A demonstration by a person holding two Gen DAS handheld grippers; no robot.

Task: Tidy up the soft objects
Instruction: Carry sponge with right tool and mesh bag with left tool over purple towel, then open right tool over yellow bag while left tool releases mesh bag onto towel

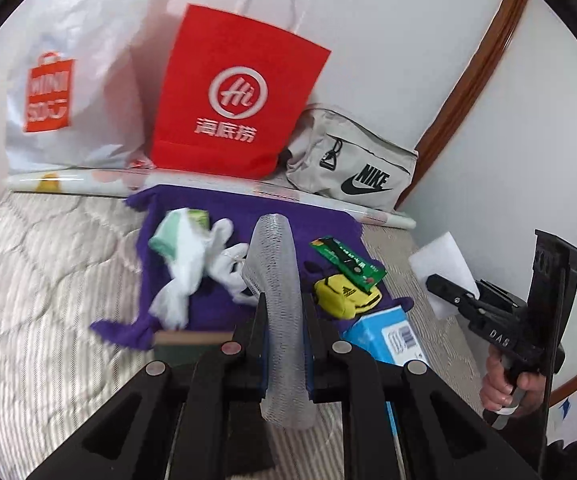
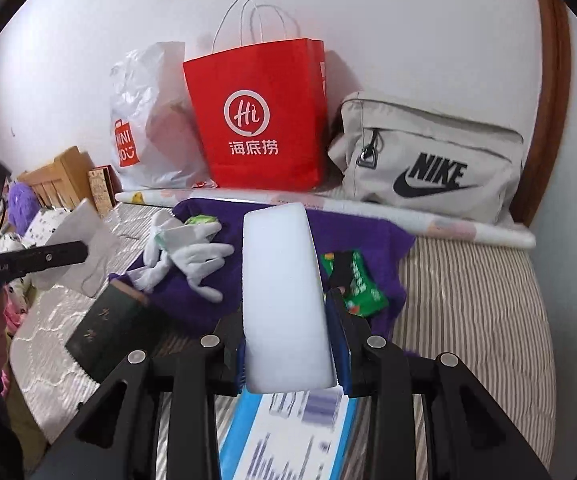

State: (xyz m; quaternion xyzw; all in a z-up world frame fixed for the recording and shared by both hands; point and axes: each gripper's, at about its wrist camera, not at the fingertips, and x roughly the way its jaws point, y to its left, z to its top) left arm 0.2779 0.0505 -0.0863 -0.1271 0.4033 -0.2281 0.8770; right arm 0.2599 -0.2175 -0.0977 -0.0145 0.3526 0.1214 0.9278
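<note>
A: Bed (image 1: 28, 280) against the wall, bags (image 1: 244, 92) along its far edge. Why's everything lifted?

B: Sorting, probably. Left gripper (image 1: 284, 300) is pinching the mesh (image 1: 278, 264); right gripper (image 2: 284, 312) is clamping the sponge (image 2: 282, 280), both above the purple cloth (image 2: 352, 232).

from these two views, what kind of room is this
Most likely a bedroom: things lie on a quilted mattress with a wooden bed frame against the white wall. A purple towel, white gloves and a Nike bag are scattered on it.

Red paper bag (image 2: 264, 120): "Hi", 海底捞. Beige bag (image 2: 432, 160): "NIKE". White plastic bag (image 1: 68, 92): "MINISO". Left gripper (image 2: 84, 250): "GenRobot.AI".
</note>
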